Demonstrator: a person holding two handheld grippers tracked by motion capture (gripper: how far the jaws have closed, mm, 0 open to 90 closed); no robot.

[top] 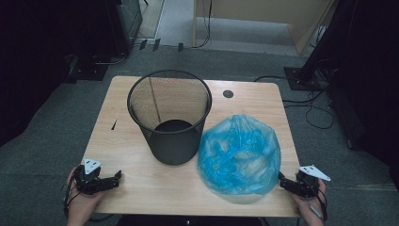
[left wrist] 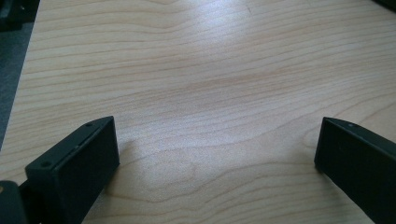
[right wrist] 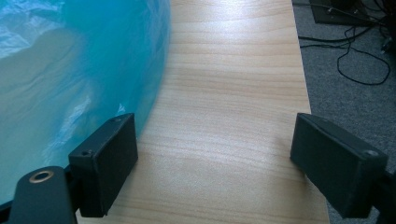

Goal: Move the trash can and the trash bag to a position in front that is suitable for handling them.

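Observation:
A black mesh waste bin (top: 170, 116) stands upright in the middle of the wooden table (top: 131, 141). To its right lies a puffed-up blue plastic bag (top: 239, 153). My left gripper (top: 117, 178) rests at the table's front left corner, open, with bare wood between its jaws (left wrist: 217, 144). My right gripper (top: 282, 181) sits at the front right corner, open, its tips just beside the bag's lower right edge. In the right gripper view the blue bag (right wrist: 70, 70) lies against the left jaw, and only wood lies between the jaws of my right gripper (right wrist: 215, 149).
Dark carpet surrounds the table, with cables (top: 315, 103) on the floor at the right and dark equipment stands at both back corners. A round black cable hole (top: 228, 93) sits near the table's far edge. The table's right edge (right wrist: 308, 93) runs close to my right jaw.

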